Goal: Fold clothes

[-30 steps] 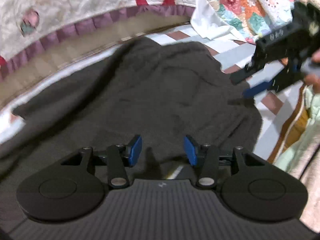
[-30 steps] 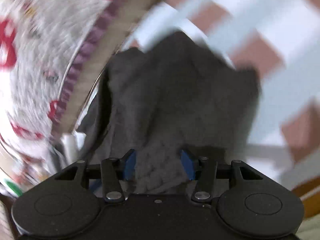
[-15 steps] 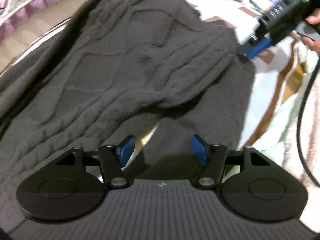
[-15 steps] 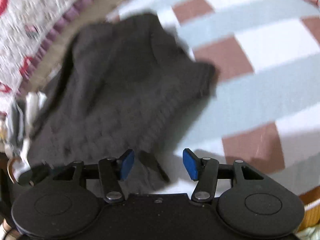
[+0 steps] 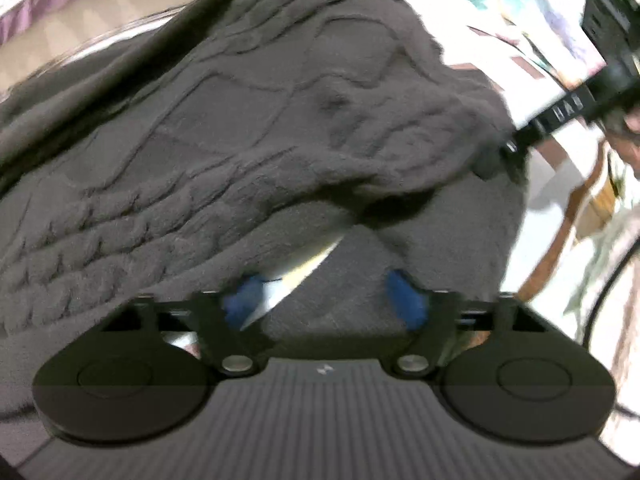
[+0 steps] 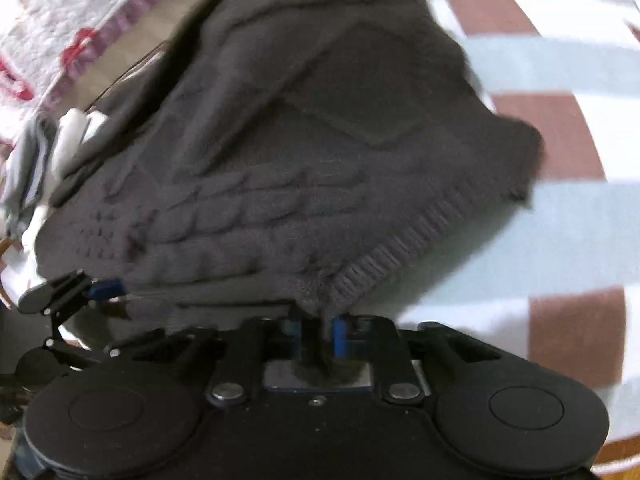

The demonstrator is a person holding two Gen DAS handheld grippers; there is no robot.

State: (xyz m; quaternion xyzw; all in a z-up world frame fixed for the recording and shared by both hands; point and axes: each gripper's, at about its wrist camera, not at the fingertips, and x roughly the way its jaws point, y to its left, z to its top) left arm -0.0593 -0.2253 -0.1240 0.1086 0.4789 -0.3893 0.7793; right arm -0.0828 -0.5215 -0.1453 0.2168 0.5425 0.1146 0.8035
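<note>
Right wrist: sweater hem seemingly pinched between jaws.

One dark grey knitted sweater, two claws, one checked bedcover.

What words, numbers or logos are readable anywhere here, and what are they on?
White letters on the right tool: too blurred to read.
Small white mark on the left tool: too small to read.
Sweater: no text.
</note>
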